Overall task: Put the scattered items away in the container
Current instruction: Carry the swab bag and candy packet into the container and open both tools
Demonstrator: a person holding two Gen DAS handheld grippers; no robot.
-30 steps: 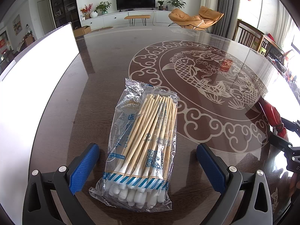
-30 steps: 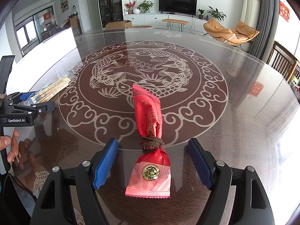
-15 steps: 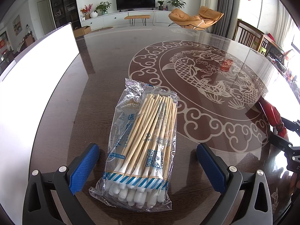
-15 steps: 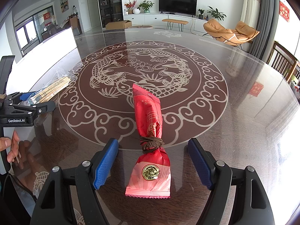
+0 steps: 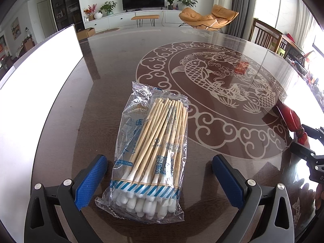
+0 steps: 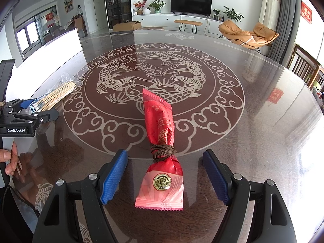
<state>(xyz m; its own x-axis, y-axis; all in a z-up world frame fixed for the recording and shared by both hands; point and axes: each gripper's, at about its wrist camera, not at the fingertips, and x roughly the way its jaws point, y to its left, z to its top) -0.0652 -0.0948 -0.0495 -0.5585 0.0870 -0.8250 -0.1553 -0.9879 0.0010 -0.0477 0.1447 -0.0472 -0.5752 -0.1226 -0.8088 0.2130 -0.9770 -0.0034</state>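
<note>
Your left tool (image 5: 160,180) stands wide, its two blue pads (image 5: 91,179) flanking the near end of the cotton-swab packet (image 5: 150,151) without touching it. The packet lies flat on the tabletop (image 5: 113,64), directly ahead of the tool. Its long axis runs away from you, nearly in line with the tool's fingers and leaning slightly to the right at the far end. The cotton heads sit at the near end, between the pads; the wooden sticks point outward.

Your right tool (image 6: 165,178) is likewise wide and holds nothing. The red candy pouch (image 6: 160,147) lies between its pads, clear of both. Its long axis also points away along the fingers, the sealed end with the gold emblem nearest you, the brown cord tie (image 6: 163,151) at about the level of the pad tips, and the far end tilted a little left.

Each item is thus centred under its own tool, and each tool is the nearer one for its item: the pouch appears only at the far right edge of the left view, the packet at the far left of the right view (image 6: 54,96).

The white container (image 5: 36,85) stands along the left side of the tabletop, just beside the swab packet and well apart from the pouch.

Judgement: since both closing directions cross the items' short widths, a straight closure should suffice. The loose film of the packet may slip or crumple.
</note>
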